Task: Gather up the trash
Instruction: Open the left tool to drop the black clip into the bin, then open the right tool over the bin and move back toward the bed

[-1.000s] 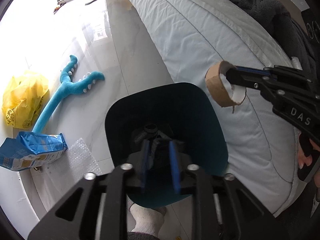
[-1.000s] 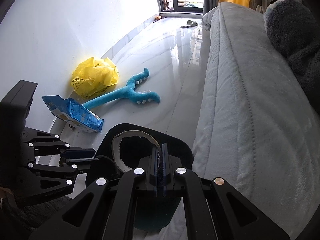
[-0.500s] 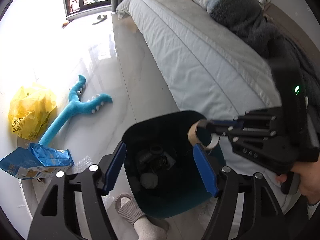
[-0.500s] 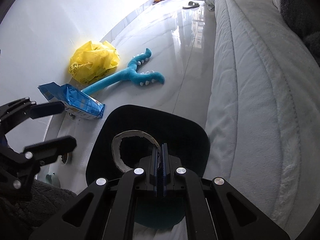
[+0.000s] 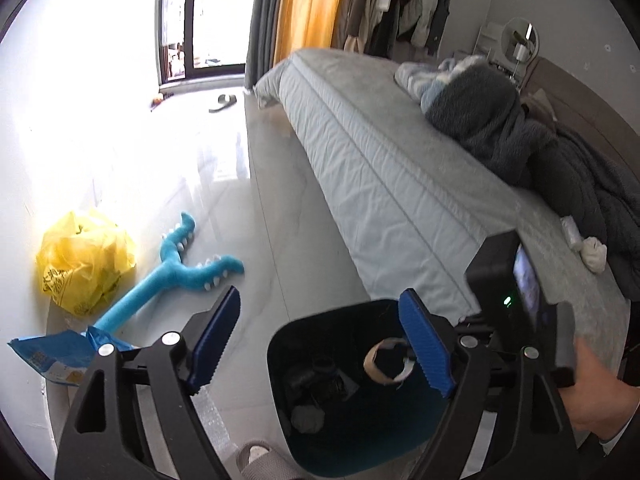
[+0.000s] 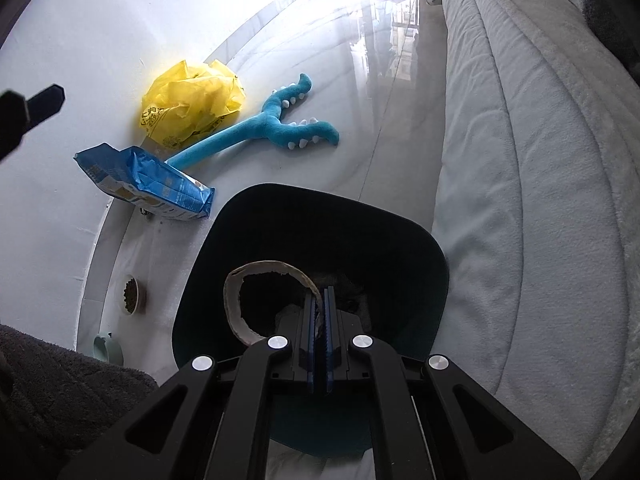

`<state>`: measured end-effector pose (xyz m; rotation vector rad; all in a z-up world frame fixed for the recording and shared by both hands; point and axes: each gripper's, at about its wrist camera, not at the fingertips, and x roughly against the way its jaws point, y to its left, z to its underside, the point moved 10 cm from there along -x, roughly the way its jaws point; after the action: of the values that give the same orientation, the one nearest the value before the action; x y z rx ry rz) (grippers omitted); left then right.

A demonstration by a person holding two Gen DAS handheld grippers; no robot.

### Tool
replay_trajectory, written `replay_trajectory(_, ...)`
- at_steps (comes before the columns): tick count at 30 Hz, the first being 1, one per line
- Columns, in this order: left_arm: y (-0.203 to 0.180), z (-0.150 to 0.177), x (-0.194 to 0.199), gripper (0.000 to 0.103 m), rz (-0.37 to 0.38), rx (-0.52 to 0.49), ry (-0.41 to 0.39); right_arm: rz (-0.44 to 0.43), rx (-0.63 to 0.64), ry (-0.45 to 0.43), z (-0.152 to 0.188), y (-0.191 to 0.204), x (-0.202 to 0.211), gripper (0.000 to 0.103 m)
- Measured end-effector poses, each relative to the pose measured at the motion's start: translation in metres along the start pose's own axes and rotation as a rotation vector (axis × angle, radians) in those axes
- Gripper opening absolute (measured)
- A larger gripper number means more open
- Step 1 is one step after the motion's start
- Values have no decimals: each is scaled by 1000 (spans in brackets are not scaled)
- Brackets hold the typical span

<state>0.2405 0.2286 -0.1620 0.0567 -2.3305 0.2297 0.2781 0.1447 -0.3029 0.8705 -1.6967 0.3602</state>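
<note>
Left wrist view takes in the room beyond the bin: a window, an orange curtain (image 5: 308, 4), hanging clothes, a slipper (image 5: 222, 102) on the floor, and a dark blanket (image 5: 532, 140) heaped on the bed (image 5: 384, 184). It also shows the person's hand (image 5: 596, 396) on the right gripper's handle. The right wrist view shows none of that, but it shows a small bowl of dark pellets (image 6: 130, 294) and a pale green cup (image 6: 106, 346) on the floor by the wall.

The left gripper (image 5: 320, 344) has just been opening; its blue pads stand wide apart with nothing between them, above the dark bin (image 5: 280, 364). The right gripper (image 6: 319, 332) is pinched tight on the wall of a cardboard ring (image 6: 236, 300), which hangs over the bin's mouth. From the left wrist camera the same ring (image 5: 386, 362) appears inside the bin's opening.

The bin, standing on the floor just beside the bed, holds dark objects (image 5: 320, 380) that cannot be made out and a pale crumpled wad (image 5: 307, 418).

On the floor near the wall lie a yellow plastic bag (image 6: 192, 104), a blue plush toy (image 6: 260, 128) and a blue packet (image 6: 148, 180), the packet closest to the bin.
</note>
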Motion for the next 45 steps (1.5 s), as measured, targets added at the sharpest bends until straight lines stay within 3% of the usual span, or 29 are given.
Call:
replay_trajectory(5,4,-13,10,85,-10,9,-53,-11,12,31,6,4,-6,9)
replay_trajectory(6,4,-15,11,85,-7,14,-61,-17,15,39,9,5,-7,24)
replay_trajectory(7,3,-18,13,85,-5,20,-72,-21,18,46,11,6,-9,51)
replay_trajectory(8,3,-21,15,85,-5,26,-83,-22,21,49,12,7,-8,56)
replay_trajectory(17,-7,-45,39,87,9,66,-193,-63,39,8,12,16,11,56)
replay_trajectory(27,-40,-66,52,94,20,27,-256,-105,77,-144,4,17,64,58)
replay_trajectory(32,-60,-70,52,96,30,9,-263,-101,63,-248,0,0,98,60)
replay_trajectory(38,-83,-76,52,97,56,-9,-274,-35,51,-371,-3,-27,138,65)
replay_trajectory(45,-119,-77,46,97,100,-28,-266,16,-19,-421,9,-73,165,68)
